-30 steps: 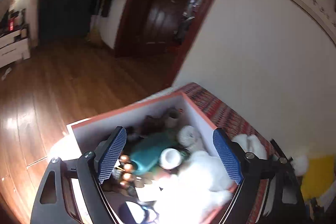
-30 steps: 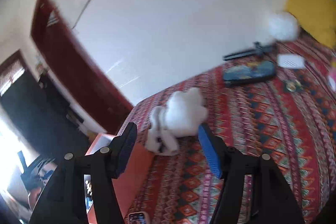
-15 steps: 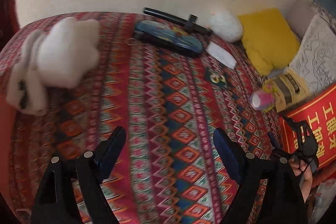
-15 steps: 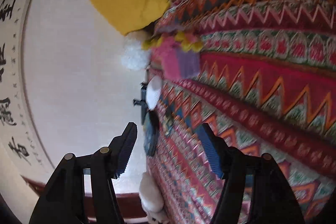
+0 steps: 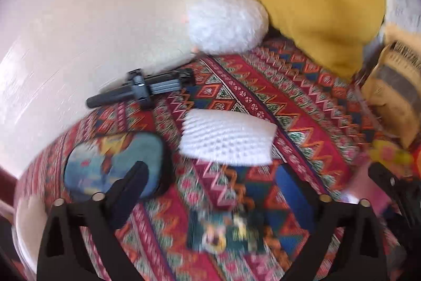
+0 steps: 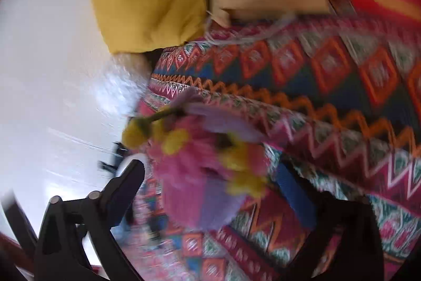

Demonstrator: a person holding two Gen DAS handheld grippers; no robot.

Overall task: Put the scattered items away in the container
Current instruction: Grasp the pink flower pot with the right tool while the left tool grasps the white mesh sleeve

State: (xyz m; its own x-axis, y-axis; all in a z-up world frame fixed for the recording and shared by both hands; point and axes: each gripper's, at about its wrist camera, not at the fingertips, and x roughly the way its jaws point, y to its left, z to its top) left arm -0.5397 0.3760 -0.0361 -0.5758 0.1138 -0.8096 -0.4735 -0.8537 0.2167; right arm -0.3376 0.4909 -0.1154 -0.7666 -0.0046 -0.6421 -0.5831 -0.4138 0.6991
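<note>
My left gripper (image 5: 210, 191) hung over the patterned bedspread (image 5: 297, 107) with its jaws opening and nothing between them, so nothing there was picked up yet: from left to right a blue case (image 5: 105, 162), a black tripod (image 5: 142, 91), a white pad (image 5: 227, 140) and a fluffy white ball (image 5: 226, 23) lay scattered. My right gripper (image 6: 210, 181) was opening too, around but not gripping a pink-and-yellow plush toy (image 6: 205, 170) lying on the spread. The container was out of sight, so I judged most of the tidying remained.
</note>
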